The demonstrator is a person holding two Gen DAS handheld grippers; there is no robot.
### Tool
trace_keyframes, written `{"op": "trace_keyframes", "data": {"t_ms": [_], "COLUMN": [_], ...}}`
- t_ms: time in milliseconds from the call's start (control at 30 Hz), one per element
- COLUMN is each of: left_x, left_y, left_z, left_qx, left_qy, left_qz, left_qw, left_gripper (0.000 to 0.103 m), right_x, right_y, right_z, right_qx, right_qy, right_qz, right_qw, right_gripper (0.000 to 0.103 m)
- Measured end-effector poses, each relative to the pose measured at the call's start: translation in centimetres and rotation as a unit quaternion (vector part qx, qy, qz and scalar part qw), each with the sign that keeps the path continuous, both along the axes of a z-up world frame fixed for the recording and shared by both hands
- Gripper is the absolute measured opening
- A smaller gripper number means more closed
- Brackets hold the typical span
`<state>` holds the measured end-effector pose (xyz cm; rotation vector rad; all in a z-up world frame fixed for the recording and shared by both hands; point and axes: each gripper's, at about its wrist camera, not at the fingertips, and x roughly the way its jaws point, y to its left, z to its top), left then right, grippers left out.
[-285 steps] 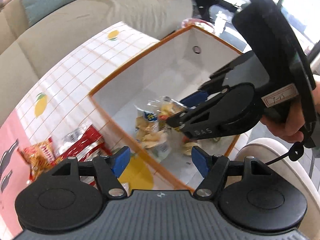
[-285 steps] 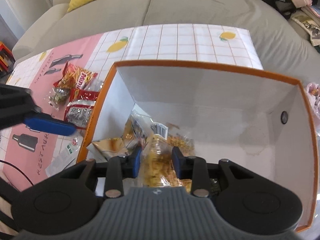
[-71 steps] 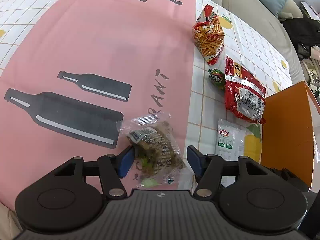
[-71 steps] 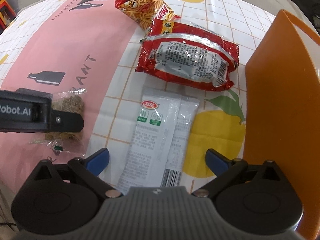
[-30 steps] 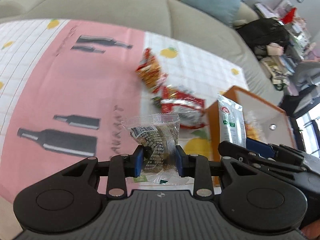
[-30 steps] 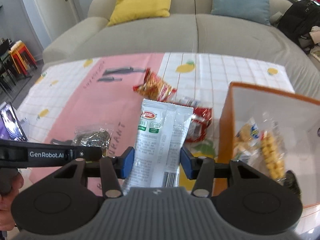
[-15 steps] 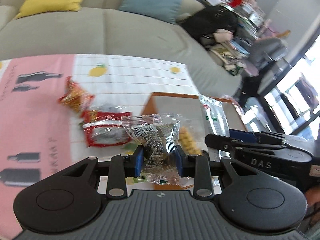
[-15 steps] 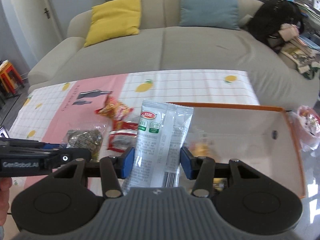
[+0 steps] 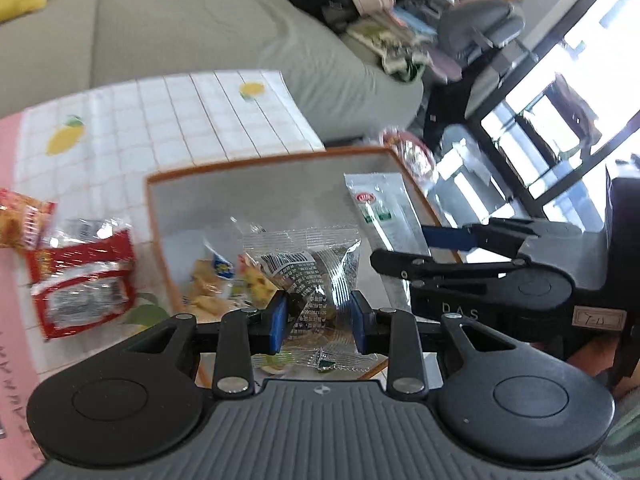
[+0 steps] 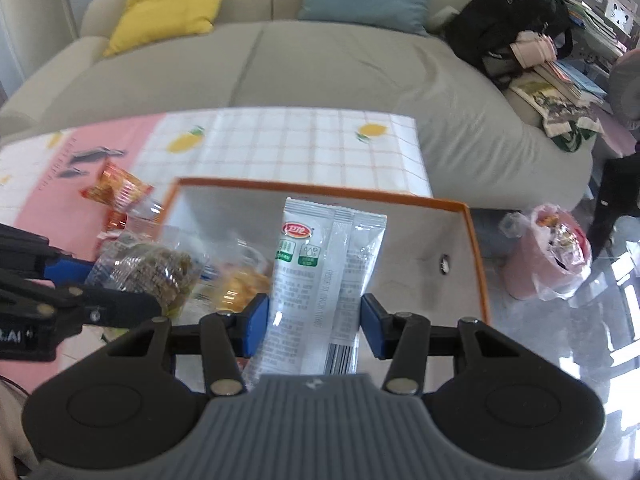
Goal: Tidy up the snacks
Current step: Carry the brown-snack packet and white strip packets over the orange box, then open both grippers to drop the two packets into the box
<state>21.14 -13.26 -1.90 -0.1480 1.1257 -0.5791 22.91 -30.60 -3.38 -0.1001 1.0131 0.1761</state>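
Orange-rimmed box (image 10: pixel 474 240) sits below both my grippers. My left gripper (image 9: pixel 318 322) pinches a clear-wrapped snack (image 9: pixel 316 272); my right gripper (image 10: pixel 314 326) clamps a white sachet (image 10: pixel 324 264) above it.

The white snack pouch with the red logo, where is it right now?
The white snack pouch is clamped upright in the right gripper, above the orange-rimmed box, right of the left gripper's clear-wrapped snack.

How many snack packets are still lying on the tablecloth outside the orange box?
2 clearly: a red packet beside the box's left wall, and an orange packet just beyond it. Blur and the left gripper may hide more.
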Motion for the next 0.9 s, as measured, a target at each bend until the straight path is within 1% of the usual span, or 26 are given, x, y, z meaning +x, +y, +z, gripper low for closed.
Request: {"op": "trace_keyframes", "data": {"t_ms": [133,233,433,567,700,833,900], "left_x": [1.3,1.8,2.9,3.4,3.5,3.8,4.1], "left_y": [-1.3,-2.1,-3.6,-4.0,-4.3,-4.9,-5.4], "left_z": [-2.6,-4.0,-6.1,-7.7,-8.9,-8.9,-8.8], "left_qx": [0.005,0.023,0.038,0.044,0.051,0.055,0.059], "left_qy": [0.036,0.042,0.061,0.079,0.093,0.093,0.093], "left_qz": [-0.008,-0.013,-0.022,-0.025,-0.029,-0.040,-0.041], "left_qw": [0.9993,0.9988,0.9972,0.9956,0.9940,0.9934,0.9931], "left_gripper": [0.036,0.036,0.036,0.036,0.036,0.036,0.036], "right_x": [0.9,1.6,3.1,3.8,3.9,4.1,4.4], "right_y": [-1.0,-1.4,-1.3,-0.9,-0.8,-0.9,-1.2], "right_z": [-2.0,-3.5,-6.3,-8.0,-9.5,-10.8,-11.2], "right_qx": [-0.024,-0.043,-0.068,-0.087,-0.085,-0.086,-0.079], "right_qy": [0.018,0.025,0.050,0.077,0.098,0.113,0.119], "right_qz": [0.002,0.009,0.027,0.040,0.051,0.050,0.042], "right_qw": [1.000,0.999,0.996,0.992,0.990,0.989,0.989], "right_gripper": [0.049,0.049,0.049,0.049,0.049,0.049,0.049]}}
